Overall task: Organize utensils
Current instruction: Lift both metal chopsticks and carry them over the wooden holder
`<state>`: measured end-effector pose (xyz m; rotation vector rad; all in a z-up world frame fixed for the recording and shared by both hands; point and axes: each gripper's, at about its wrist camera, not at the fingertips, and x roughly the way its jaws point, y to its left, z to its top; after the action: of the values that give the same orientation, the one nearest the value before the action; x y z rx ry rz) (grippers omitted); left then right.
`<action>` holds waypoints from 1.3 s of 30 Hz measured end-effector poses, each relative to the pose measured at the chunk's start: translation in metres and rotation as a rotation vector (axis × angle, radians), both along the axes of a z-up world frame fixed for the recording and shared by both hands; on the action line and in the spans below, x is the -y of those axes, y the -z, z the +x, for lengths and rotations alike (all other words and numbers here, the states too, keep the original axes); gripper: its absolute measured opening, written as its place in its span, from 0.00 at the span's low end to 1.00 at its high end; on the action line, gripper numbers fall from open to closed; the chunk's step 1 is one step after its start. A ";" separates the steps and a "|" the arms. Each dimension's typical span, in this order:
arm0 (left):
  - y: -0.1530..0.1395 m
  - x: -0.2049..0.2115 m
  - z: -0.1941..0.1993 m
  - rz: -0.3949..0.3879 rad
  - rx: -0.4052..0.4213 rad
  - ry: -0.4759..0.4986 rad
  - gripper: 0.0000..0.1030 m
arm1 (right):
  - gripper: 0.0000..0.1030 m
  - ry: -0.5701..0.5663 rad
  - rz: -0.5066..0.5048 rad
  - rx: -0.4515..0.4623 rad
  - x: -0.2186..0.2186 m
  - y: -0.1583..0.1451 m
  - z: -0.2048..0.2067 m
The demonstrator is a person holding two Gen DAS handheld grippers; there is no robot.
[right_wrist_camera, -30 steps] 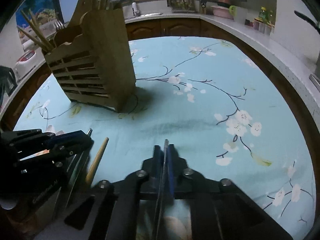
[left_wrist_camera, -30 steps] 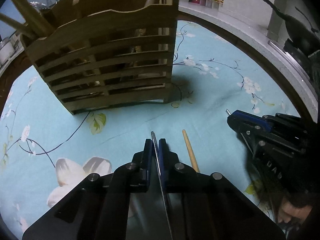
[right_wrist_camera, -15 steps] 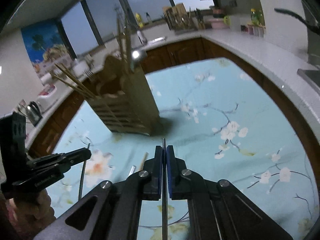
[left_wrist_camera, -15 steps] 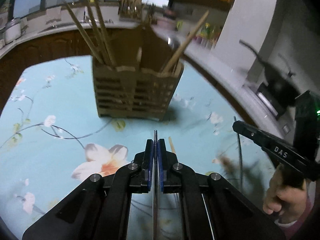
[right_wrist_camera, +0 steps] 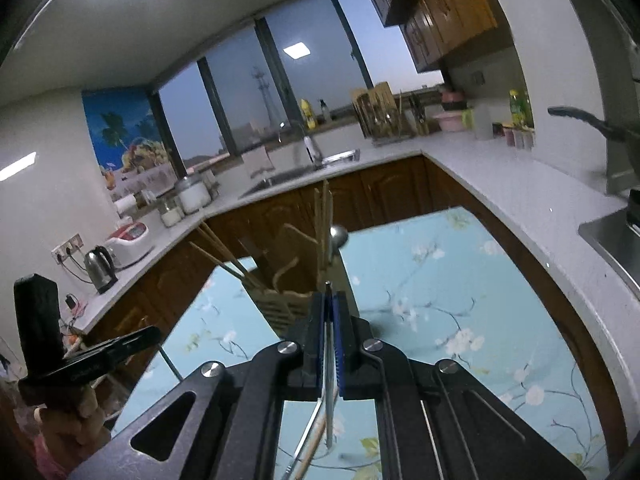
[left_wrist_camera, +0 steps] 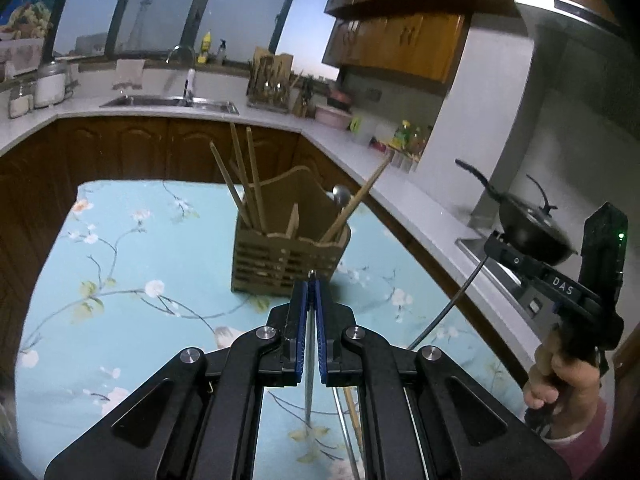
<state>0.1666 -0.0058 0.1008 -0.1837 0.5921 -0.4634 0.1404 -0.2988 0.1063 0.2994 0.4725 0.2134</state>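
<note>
A metal chopstick (left_wrist_camera: 309,364) is pinched in the left gripper (left_wrist_camera: 311,280), another (right_wrist_camera: 329,364) in the right gripper (right_wrist_camera: 329,294) — fingers nearly closed. The wooden holder (left_wrist_camera: 286,258) stands mid-bench; thin rods could pivot and miss its slots.

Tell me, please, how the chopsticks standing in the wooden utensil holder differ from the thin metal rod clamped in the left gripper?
The chopsticks are pale wood; the metal rod is grey and shiny. The chopsticks lean at angles out of the wooden utensil holder on the table, while the metal rod is held above the tablecloth, pinched between the blue pads of the left gripper. The chopsticks look thicker than the metal rod. Both are long and slender.
</note>
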 end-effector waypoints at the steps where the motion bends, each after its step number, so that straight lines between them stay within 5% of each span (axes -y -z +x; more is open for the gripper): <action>1: -0.002 -0.002 -0.001 -0.007 0.003 -0.001 0.04 | 0.04 -0.003 -0.002 0.005 -0.001 -0.002 0.000; 25: -0.038 -0.018 0.009 -0.043 0.118 -0.052 0.04 | 0.04 -0.036 -0.002 0.060 -0.015 -0.018 0.017; 39: -0.106 -0.006 0.061 -0.063 0.322 -0.105 0.04 | 0.04 -0.005 -0.022 0.233 -0.026 -0.074 0.066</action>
<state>0.2278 0.0006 0.2068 -0.1941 0.2514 -0.3994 0.2067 -0.2732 0.1803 0.2477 0.2446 0.2449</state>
